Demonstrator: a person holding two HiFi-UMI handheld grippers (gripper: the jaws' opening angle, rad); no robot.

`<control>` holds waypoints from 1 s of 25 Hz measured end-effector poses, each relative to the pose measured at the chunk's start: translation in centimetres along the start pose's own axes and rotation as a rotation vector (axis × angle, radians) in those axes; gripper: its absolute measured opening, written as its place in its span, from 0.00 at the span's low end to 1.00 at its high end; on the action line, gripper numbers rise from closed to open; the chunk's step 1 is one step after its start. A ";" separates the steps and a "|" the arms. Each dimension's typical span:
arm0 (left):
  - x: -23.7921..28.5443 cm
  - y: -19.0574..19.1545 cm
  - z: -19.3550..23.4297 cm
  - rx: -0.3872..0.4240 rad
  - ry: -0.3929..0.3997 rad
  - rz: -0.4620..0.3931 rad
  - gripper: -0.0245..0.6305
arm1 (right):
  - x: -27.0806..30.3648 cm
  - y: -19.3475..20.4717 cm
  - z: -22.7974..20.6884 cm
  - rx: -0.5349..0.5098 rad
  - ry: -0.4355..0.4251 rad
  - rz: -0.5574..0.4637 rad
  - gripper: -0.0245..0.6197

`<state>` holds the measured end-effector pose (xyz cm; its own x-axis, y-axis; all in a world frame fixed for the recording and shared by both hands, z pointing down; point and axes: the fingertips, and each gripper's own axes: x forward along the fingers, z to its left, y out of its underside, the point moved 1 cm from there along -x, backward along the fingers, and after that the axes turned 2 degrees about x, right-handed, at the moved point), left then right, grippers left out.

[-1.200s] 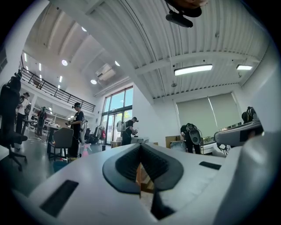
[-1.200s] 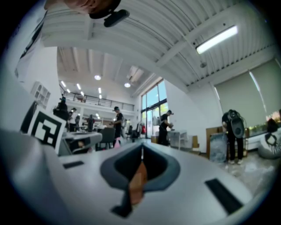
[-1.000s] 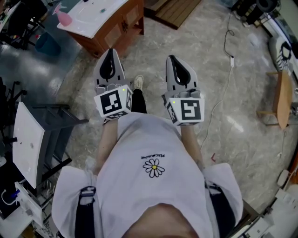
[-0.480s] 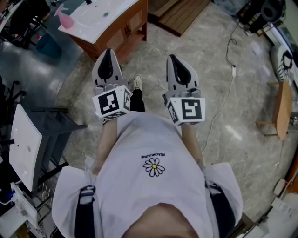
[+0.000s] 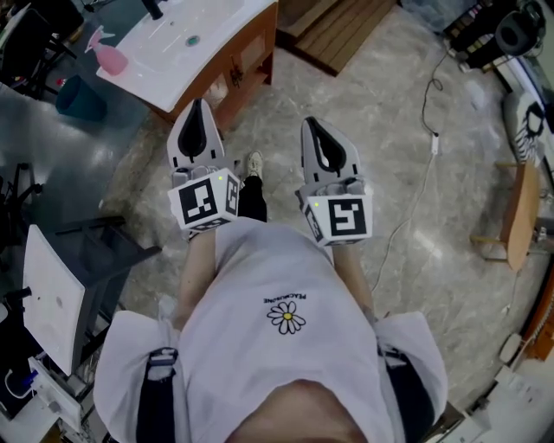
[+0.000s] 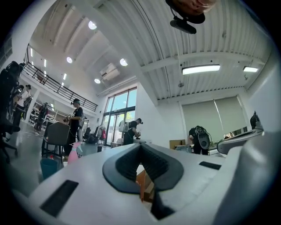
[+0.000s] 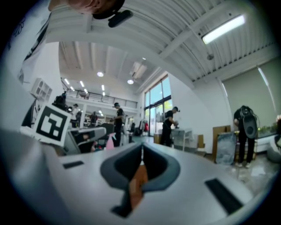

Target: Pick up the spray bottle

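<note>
The pink spray bottle (image 5: 109,57) stands on the white sink top (image 5: 208,35) of a wooden cabinet at the upper left of the head view. Both grippers are held out level over the floor, short of the cabinet, with nothing in them. My left gripper (image 5: 197,107) is shut, its tip near the cabinet's front corner. My right gripper (image 5: 311,125) is shut too, further to the right. The bottle (image 6: 73,151) shows small left of the shut left jaws (image 6: 140,145). In the right gripper view the bottle (image 7: 109,141) sits left of the shut jaws (image 7: 142,147).
A teal bin (image 5: 78,95) stands left of the cabinet. A grey chair frame with a white panel (image 5: 52,285) is at the left. A wooden pallet (image 5: 338,26) lies beyond, a cable (image 5: 424,173) crosses the floor, a wooden stool (image 5: 519,199) stands right. Several people stand in the background.
Both grippers and the person have moved forward together toward the cabinet, which now sits closer and lower in the head view. The jaws of both stay shut.
</note>
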<state>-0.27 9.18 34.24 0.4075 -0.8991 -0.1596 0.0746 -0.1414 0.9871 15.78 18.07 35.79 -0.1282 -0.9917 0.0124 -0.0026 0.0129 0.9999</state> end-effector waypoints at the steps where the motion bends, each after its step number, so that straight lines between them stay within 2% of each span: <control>1: 1.5 0.1 0.2 -0.002 0.004 0.002 0.07 | 1.4 0.0 -0.5 0.005 0.001 0.008 0.08; 7: 10.5 -0.1 2.6 0.022 0.015 -0.015 0.07 | 11.6 -1.1 -2.5 0.008 -0.022 0.022 0.08; 12: 18.5 0.3 5.8 0.045 -0.007 -0.031 0.07 | 20.7 -2.6 -4.2 0.002 -0.047 -0.007 0.08; 16: 24.0 0.6 8.1 0.059 -0.025 -0.033 0.07 | 26.5 -3.4 -6.2 0.020 -0.033 -0.026 0.08; 19: 27.3 0.9 9.4 0.046 -0.052 -0.043 0.07 | 29.5 -2.9 -7.9 0.019 -0.020 -0.022 0.09; 25: 29.8 1.3 10.8 0.035 -0.080 -0.041 0.07 | 32.3 -2.4 -9.7 0.056 -0.007 -0.002 0.08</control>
<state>2.14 -22.22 30.86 0.3302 -0.9224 -0.2002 0.0573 -0.1921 0.9797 21.28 -15.22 33.87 -0.1347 -0.9908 0.0105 -0.0579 0.0184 0.9982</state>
